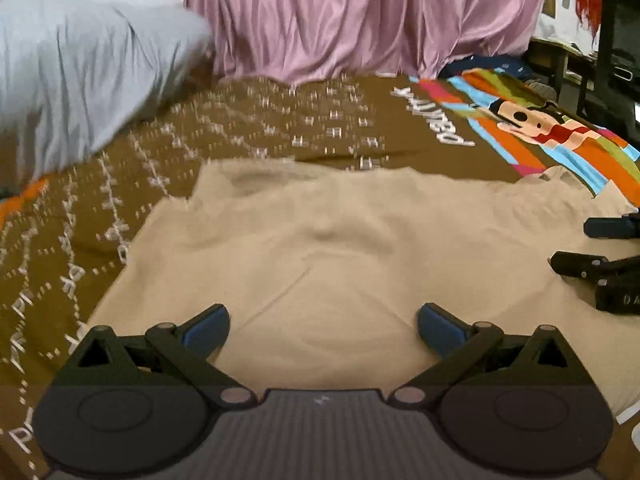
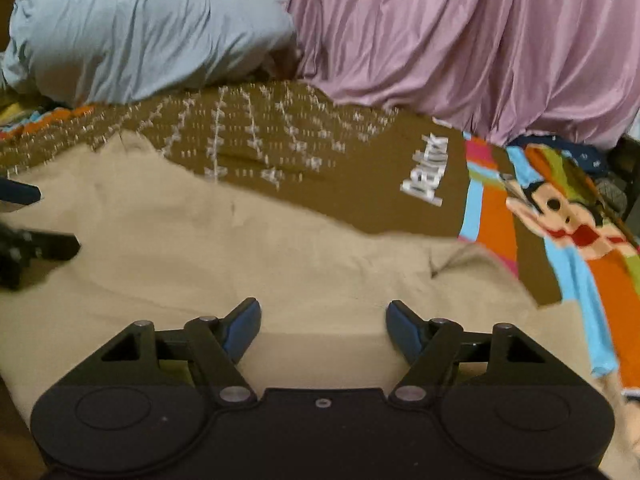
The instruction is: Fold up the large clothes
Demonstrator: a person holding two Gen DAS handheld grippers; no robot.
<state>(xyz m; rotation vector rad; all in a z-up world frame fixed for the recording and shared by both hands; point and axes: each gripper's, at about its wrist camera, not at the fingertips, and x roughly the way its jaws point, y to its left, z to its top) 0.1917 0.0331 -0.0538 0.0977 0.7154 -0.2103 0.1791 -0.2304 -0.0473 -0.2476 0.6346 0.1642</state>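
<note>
A large beige garment (image 1: 320, 248) lies spread on the brown patterned bedspread (image 1: 248, 128); it also shows in the right wrist view (image 2: 224, 248). My left gripper (image 1: 323, 322) is open and empty, hovering over the garment's near part. My right gripper (image 2: 323, 318) is open and empty over the garment's right part. The right gripper's black fingers (image 1: 600, 264) show at the right edge of the left wrist view. The left gripper's fingers (image 2: 36, 244) show at the left edge of the right wrist view.
A pale blue pillow (image 1: 80, 72) lies at the back left. Pink fabric (image 1: 360, 16) hangs at the back. The bedspread has a bright cartoon panel (image 1: 540, 124) on the right. A black chair (image 1: 616, 40) stands at the far right.
</note>
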